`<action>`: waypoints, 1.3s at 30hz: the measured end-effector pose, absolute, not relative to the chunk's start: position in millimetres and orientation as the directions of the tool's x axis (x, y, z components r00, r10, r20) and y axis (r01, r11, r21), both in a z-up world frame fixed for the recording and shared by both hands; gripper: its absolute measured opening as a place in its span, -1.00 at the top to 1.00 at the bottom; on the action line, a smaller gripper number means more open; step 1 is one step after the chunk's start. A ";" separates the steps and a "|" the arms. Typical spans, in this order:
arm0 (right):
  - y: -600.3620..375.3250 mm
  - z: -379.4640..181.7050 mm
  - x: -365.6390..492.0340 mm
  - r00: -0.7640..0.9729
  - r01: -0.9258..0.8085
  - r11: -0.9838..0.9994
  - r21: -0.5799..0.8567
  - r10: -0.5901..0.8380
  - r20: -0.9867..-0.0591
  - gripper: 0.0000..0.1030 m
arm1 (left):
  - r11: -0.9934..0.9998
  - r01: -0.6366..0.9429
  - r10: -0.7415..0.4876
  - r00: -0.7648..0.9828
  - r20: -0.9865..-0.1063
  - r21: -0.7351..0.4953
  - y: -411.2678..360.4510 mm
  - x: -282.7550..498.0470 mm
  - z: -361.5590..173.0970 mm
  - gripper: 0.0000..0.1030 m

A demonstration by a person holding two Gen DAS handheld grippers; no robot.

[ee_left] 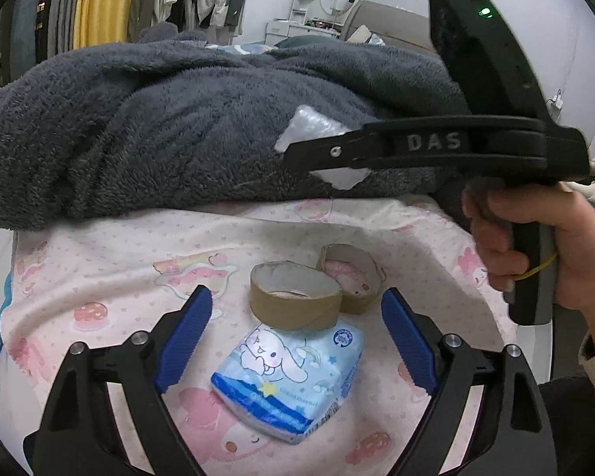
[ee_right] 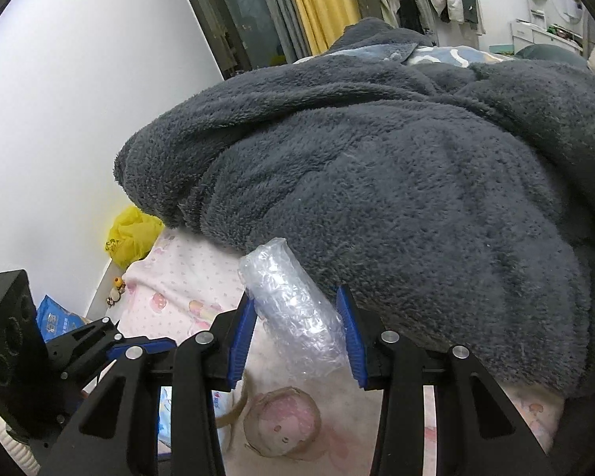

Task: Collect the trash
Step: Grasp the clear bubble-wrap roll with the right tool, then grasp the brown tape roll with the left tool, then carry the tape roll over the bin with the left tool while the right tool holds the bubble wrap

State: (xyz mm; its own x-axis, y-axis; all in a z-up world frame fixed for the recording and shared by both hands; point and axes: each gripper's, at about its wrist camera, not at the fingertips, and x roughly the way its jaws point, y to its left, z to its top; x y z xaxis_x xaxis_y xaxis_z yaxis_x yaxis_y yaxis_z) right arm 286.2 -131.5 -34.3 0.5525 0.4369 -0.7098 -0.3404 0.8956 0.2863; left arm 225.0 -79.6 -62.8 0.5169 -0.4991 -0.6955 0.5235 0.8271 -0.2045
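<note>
The right gripper [ee_right: 301,337] is clamped on a crumpled roll of clear bubble wrap [ee_right: 293,317], held just above the pink cartoon-print bedsheet [ee_left: 99,246], close against the heaped dark grey fleece blanket [ee_right: 416,182]. The left gripper [ee_left: 295,341] hangs with jaws apart over a blue cartoon tissue packet [ee_left: 293,377] and two brown cardboard tape cores [ee_left: 297,297], open sheet on both sides

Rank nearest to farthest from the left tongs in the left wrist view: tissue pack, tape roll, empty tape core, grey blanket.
1. tissue pack: between the open left tongs.
2. tape roll: just beyond, overlapping the pack's far edge.
3. empty tape core: behind it, to the right.
4. grey blanket: heaped farthest back.
</note>
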 end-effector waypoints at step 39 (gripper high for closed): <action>-150.7 -22.6 233.3 0.626 -0.234 0.941 0.246 0.339 -0.703 0.19 | 0.949 0.265 -0.311 0.689 -0.655 -0.172 -34.3 195.3 -20.1 -0.05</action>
